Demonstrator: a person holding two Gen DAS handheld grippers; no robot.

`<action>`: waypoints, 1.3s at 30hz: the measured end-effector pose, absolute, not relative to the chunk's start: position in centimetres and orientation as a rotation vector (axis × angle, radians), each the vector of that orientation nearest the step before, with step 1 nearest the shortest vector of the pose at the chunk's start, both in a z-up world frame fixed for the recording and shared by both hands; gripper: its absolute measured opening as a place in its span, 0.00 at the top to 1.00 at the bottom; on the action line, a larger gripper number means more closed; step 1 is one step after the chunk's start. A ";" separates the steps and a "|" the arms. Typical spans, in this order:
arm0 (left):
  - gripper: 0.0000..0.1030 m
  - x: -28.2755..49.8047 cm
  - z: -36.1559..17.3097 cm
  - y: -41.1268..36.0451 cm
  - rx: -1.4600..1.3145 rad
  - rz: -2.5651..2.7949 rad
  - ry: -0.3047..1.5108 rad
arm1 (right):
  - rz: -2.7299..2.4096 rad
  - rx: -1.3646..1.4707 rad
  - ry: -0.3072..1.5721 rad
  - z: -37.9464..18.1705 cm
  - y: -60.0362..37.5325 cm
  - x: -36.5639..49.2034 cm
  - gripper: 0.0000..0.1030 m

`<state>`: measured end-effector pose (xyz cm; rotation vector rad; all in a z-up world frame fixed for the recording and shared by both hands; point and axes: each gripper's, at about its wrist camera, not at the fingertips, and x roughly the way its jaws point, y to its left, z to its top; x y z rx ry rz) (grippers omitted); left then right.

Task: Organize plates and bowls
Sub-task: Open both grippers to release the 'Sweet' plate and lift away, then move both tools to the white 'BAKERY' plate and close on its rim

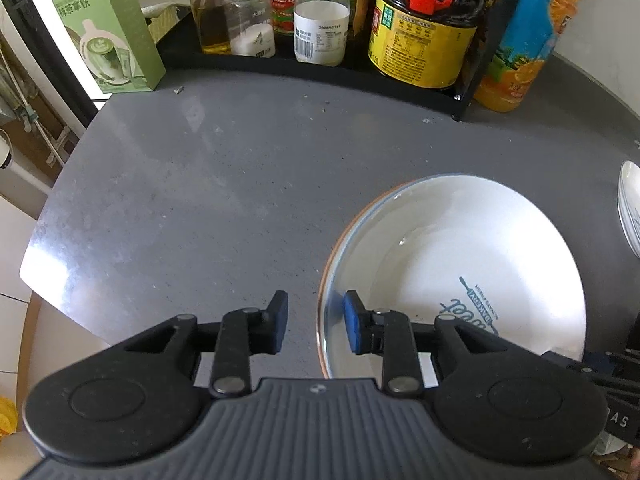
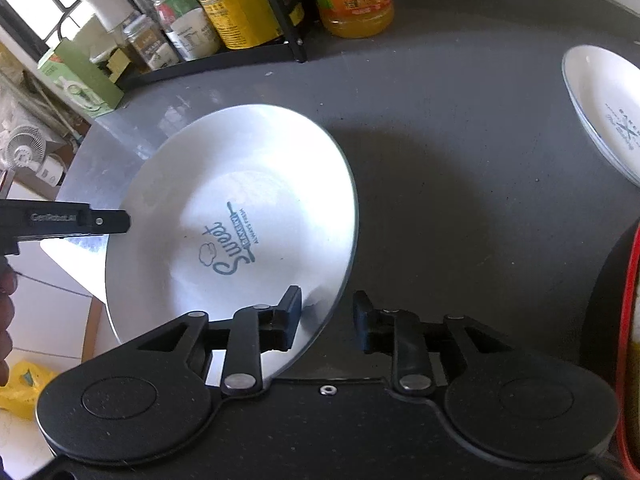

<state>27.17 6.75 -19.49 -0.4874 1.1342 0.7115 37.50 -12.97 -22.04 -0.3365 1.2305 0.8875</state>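
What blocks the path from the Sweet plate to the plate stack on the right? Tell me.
Nothing visible does. Between the Sweet plate and the plate stack lies only bare grey countertop. The bottle rack stands further back, off that line. Both the right gripper and left gripper straddle the plate's rim, open.

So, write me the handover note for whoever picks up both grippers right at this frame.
Left gripper: open, straddling the left rim of the white round plate with the blue "Sweet" print, not closed on it.
Right gripper: open, straddling the same plate's right rim.
The plate sits on the grey stone countertop, in front of the black condiment rack.
A stack of white blue-rimmed plates lies at the counter's far right.
Done: both grippers lined up on the rim.
Left: likely close, lift, and add the plate to the stack. No bowls visible.
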 end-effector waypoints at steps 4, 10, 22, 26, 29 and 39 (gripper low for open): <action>0.72 27.8 -18.6 7.1 -0.478 0.706 1.114 | 0.909 -0.296 1.221 -21.1 -13.1 38.1 0.69; 0.57 30.3 -17.2 6.6 -0.425 0.678 1.077 | 0.873 -0.238 1.137 -18.1 -13.9 39.8 0.55; 0.43 37.3 -15.1 2.9 -0.342 0.491 1.013 | 0.735 -0.110 1.010 -13.7 -17.7 43.9 0.46; 0.42 39.7 -14.8 1.5 -0.318 0.439 1.007 | 0.669 -0.066 0.994 -13.3 -19.6 44.9 0.46; 0.42 41.2 -14.7 0.4 -0.306 0.398 1.002 | 0.616 -0.032 0.986 -12.9 -21.1 45.7 0.45; 0.42 46.2 -14.8 -3.0 -0.257 0.291 1.005 | 0.450 0.043 0.966 -12.4 -25.3 49.2 0.43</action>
